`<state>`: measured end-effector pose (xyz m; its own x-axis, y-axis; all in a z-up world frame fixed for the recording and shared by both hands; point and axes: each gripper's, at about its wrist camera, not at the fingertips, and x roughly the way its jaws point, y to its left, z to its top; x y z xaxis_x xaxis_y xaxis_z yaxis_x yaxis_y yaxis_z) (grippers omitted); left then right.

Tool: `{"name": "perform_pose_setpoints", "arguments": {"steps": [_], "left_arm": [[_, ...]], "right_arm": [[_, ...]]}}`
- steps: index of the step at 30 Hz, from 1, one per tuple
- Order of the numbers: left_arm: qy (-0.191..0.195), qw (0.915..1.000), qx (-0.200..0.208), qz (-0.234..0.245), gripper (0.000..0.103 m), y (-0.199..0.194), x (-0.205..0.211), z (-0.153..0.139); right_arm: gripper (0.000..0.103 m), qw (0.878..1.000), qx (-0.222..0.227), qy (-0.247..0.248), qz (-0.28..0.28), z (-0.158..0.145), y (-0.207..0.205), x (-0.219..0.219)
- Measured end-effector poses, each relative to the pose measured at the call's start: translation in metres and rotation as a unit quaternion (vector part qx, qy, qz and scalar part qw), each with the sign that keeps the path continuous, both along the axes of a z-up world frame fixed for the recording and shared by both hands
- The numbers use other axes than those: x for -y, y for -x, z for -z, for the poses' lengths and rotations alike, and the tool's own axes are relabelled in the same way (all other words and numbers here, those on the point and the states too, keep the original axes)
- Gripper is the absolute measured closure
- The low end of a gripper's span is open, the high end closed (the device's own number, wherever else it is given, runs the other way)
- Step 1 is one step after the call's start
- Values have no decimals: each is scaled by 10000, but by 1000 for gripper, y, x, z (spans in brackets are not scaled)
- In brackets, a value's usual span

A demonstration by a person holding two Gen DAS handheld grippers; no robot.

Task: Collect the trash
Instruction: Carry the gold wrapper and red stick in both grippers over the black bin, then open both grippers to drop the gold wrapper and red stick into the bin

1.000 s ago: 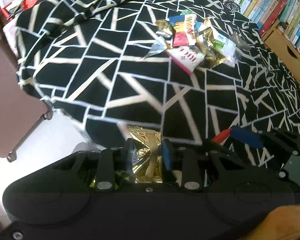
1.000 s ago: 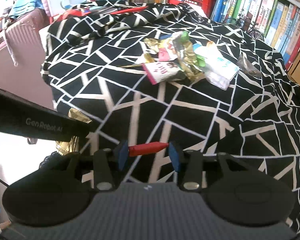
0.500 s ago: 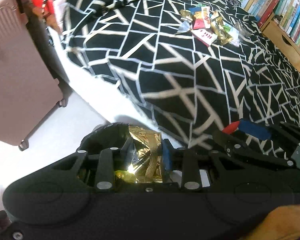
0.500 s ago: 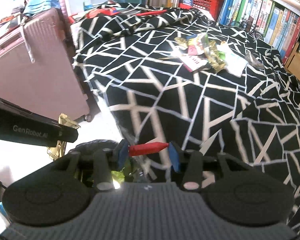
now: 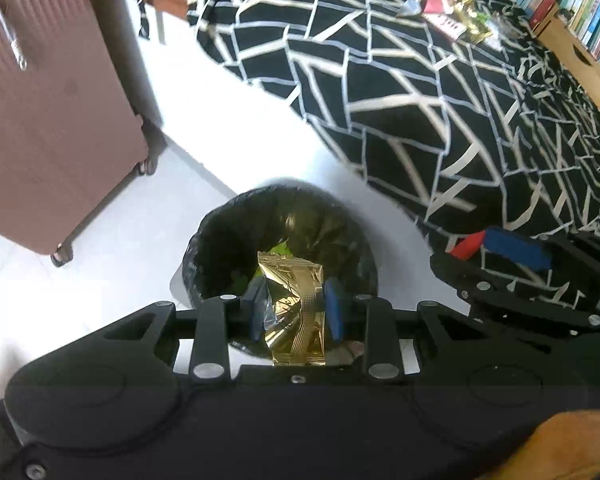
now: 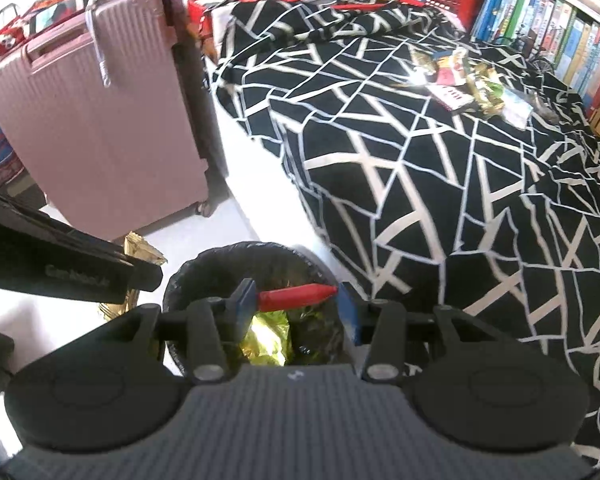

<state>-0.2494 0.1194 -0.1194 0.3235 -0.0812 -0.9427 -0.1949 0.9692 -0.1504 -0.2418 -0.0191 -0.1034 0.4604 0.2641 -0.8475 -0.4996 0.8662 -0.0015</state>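
Observation:
My left gripper [image 5: 294, 312] is shut on a gold foil wrapper [image 5: 296, 312], held over the mouth of a bin lined with a black bag [image 5: 228, 224]. My right gripper [image 6: 296, 308] is shut on a red wrapper [image 6: 298, 297], which spans its blue pads above the same bin [image 6: 260, 256]. Green and gold wrappers lie inside the bin. The left gripper's body and its gold wrapper [image 6: 140, 250] show at the left of the right wrist view. A pile of snack wrappers [image 6: 466, 84] lies far back on the bed, also seen as a small pile [image 5: 446, 10] in the left wrist view.
A bed with a black-and-white patterned cover [image 6: 440, 168] fills the right side. A pink suitcase [image 6: 96, 136] stands on the white floor at the left. Bookshelves [image 6: 560, 28] line the far wall behind the bed.
Both grippers have drawn back from over the bed to above the black-lined bin, each keeping its wrapper. The wrapper pile on the bed now looks farther away.

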Motion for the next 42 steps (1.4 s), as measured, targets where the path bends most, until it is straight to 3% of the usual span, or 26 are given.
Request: {"name": "perform_pose_setpoints", "arguments": {"steps": [23,37,42], "left_arm": [[241,9991,-252,-222,73,7,-15,49],[233,9981,-457,-353,73,-10,-24,139],[171,9985,-428,-300,69,-19,-23,162]], "right_arm": [[52,9994,-72,196,-287,16,-3,-17],[49,9972,-337,392,-545,93,-24,-21],[41,9968,-386,371,-598,120,-34,-18]]}}
